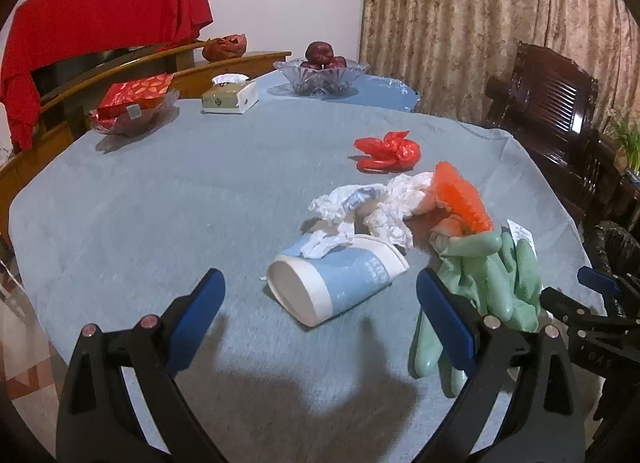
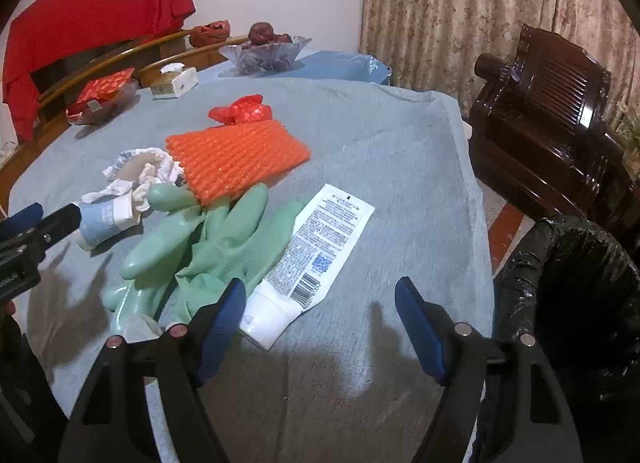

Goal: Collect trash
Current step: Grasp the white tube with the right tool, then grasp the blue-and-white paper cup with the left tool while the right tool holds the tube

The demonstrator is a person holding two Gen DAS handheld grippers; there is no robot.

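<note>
Lying on its side near the middle of the blue-grey tablecloth [image 1: 140, 199], one blue-and-white paper cup [image 1: 336, 283] points its open mouth toward the near edge, with crumpled white tissue [image 1: 360, 211] bunched against its far end. The left gripper [image 1: 320, 303] hovers just short of the cup, its two blue-padded jaws spread wide on either side of it and touching nothing.

Along the far edge, from left to right, stand one glass dish of red packets [image 1: 132, 107], one tissue box [image 1: 230, 95] and one glass bowl of dark red fruit [image 1: 322, 73].

Further right in the trash pile lie one knotted red plastic bag [image 2: 240, 113], one orange ridged sheet [image 2: 240, 159] and what looks like a pair of green rubber gloves [image 2: 200, 239], tangled so that the count is hard to confirm. Just beside the gloves, toward the right edge, lies one white squeezed tube [image 2: 312, 259], printed side up.

The right gripper [image 2: 320, 315] hangs just short of the tube's cap end, jaws parted and empty. Off the table's right edge stand one black-lined bin [image 2: 568, 283] and one dark wooden chair [image 2: 552, 103].
</note>
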